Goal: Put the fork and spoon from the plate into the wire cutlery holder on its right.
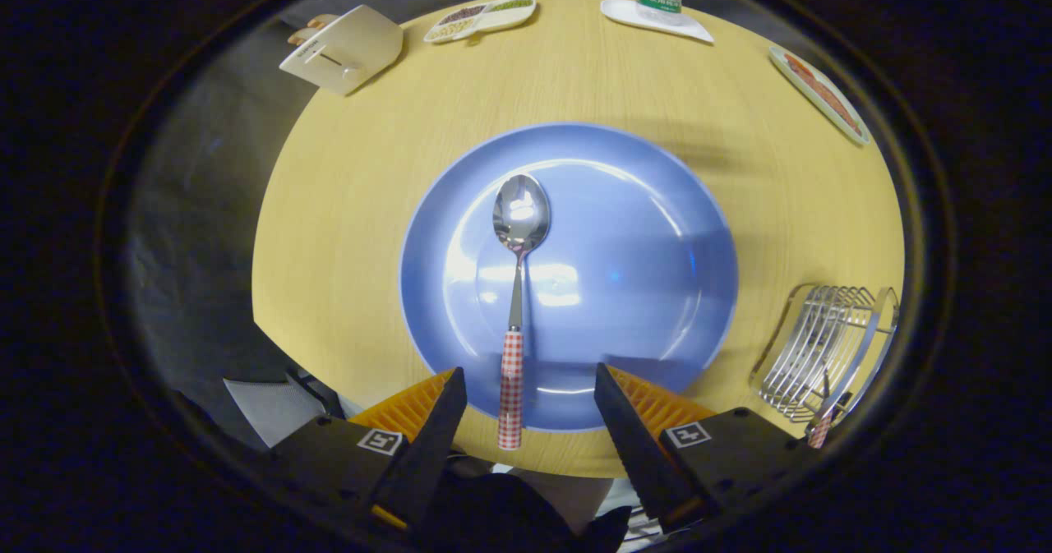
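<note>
A metal spoon (517, 290) with a red-and-white checked handle lies on the blue plate (657, 241), bowl pointing away, handle end hanging over the plate's near rim. My gripper (530, 389) is open and hovers above that near rim, with the spoon's handle between the two fingers and touched by neither. The wire cutlery holder (822, 347) stands to the right of the plate near the table edge. A checked handle (820, 430) pokes out of it at its near end; I cannot tell for sure that it is the fork.
The round wooden table (362, 208) carries a white toaster-like box (345, 48) at the far left, a divided snack dish (481, 19), a bottle on a white tray (657, 11) at the back, and a long dish (822, 93) at the far right.
</note>
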Demonstrator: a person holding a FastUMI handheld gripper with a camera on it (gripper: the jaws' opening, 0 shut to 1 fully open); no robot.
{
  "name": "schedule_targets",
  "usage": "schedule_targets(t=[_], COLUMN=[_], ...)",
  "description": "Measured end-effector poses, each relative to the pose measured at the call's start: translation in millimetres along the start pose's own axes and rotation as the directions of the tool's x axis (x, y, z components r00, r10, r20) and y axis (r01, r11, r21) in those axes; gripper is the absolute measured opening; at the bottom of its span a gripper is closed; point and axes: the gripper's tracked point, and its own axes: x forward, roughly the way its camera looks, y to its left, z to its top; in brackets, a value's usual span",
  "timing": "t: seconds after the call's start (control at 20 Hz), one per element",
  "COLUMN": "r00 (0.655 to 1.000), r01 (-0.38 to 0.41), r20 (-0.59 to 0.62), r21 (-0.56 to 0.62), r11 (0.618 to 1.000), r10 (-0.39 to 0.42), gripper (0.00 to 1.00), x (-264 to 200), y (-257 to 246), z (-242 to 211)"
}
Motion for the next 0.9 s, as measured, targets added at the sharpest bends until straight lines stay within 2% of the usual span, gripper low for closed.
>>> schedule_targets(t=[0.05,0.25,0.55,0.75,0.9], r00=[1.0,0.996,0.991,0.983,0.982], r01=[0.008,0.037,0.036,0.042,-0.007], r20=[-0.017,-0.081,-0.134,-0.182,-0.185], r21=[0.004,0.025,0.044,0.072,0.145], r11=[1.0,0.999,0.998,0.997,0.989], r10=[-0.008,-0.034,-0.03,-0.028,0.034], gripper=[0.99,0.67,0.19,0.07,0.07], x=[4,9,11,-3,-30], y=[-1,-5,-5,-10,-13], z=[-2,-9,-15,-26,-33])
